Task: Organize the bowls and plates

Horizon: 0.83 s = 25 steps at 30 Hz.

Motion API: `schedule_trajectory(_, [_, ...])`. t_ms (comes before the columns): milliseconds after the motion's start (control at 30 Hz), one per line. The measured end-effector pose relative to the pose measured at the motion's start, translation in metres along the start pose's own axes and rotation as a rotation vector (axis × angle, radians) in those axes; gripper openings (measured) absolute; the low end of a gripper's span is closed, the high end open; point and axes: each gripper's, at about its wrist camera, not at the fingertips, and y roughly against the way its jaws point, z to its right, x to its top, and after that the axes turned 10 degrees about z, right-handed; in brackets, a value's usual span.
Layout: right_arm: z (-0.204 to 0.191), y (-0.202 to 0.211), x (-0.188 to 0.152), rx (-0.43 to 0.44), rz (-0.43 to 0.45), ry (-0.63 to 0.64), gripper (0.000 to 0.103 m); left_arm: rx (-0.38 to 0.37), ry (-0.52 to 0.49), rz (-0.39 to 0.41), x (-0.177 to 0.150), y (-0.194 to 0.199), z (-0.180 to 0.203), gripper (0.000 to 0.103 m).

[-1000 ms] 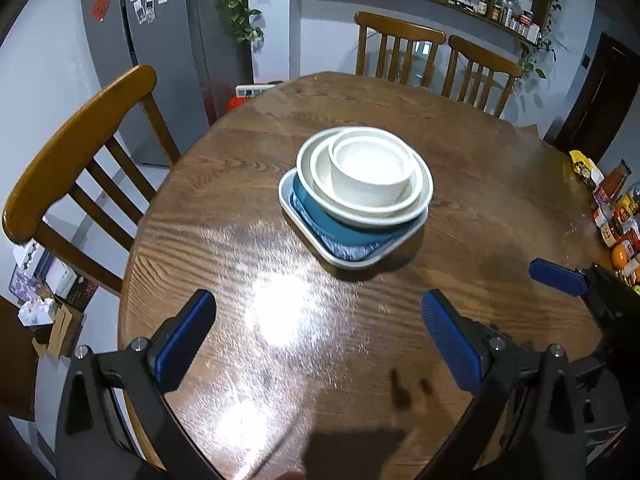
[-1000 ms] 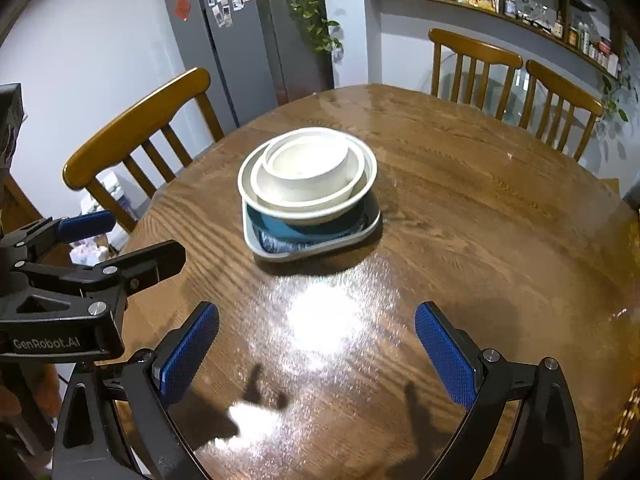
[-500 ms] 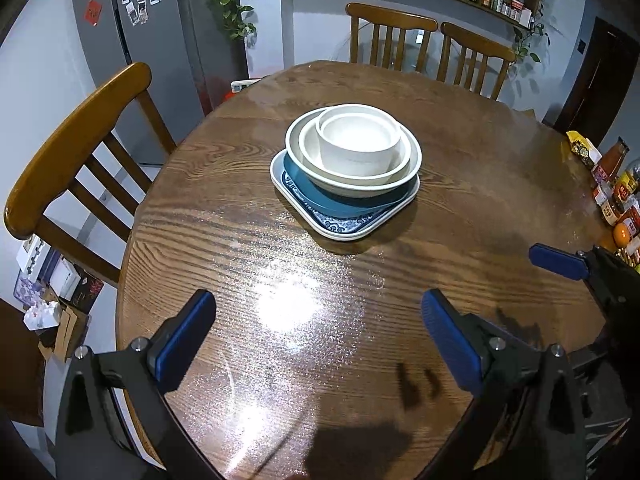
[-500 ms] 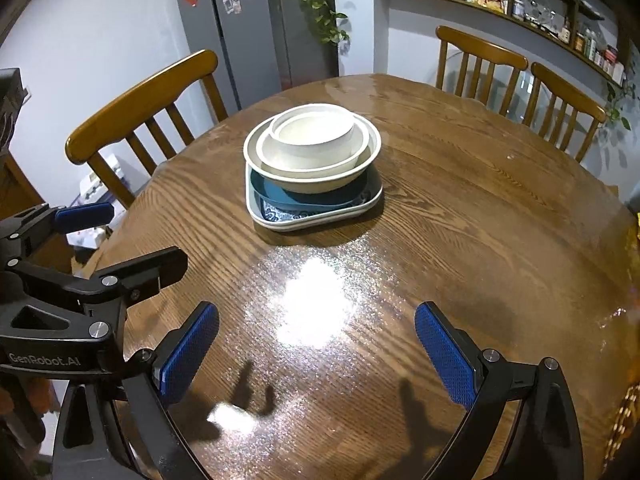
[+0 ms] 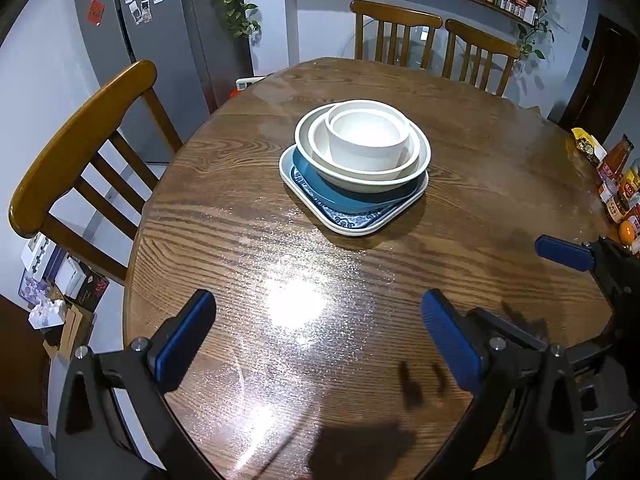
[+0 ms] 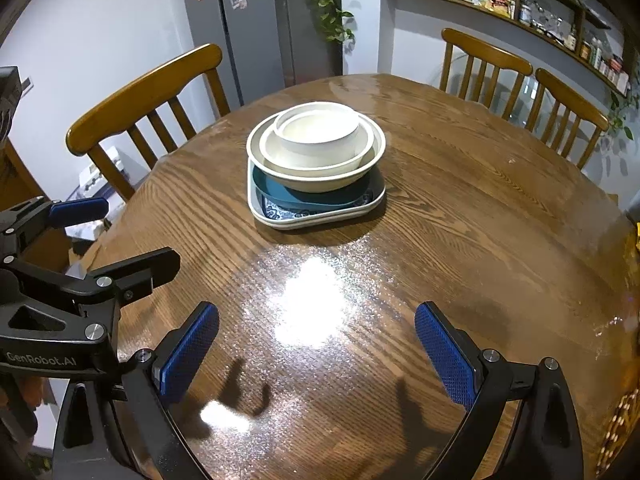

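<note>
Both tools have withdrawn from the stacked bowls (image 5: pixel 368 148) and plates (image 5: pixel 352 204) at surface (image 5: pixel 248 216) centre. Left tool (image 5: pixel 318 340) and right tool (image 6: pixel 316 344): jaws released, empty.

round wooden table (image 5: pixel 480 152), 3 wooden chairs, grey fridge (image 5: pixel 160 32), wall shelf (image 6: pixel 500 4).

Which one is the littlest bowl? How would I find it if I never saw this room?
Look at the round wooden table with chairs around it; near its middle sits one stack of dishes. At the bottom is a square white plate with blue patterns, then a blue dish, then a wide cream bowl. The littlest bowl nests on top: white, straight-sided, and the highest.
</note>
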Motion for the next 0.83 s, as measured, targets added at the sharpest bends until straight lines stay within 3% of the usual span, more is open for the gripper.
schedule_trajectory(833, [0.0024, -0.0047, 0.0048, -0.008, -0.007, 0.009, 0.098, 0.01, -0.003, -0.005, 0.0038, -0.008, -0.0006, 0.102])
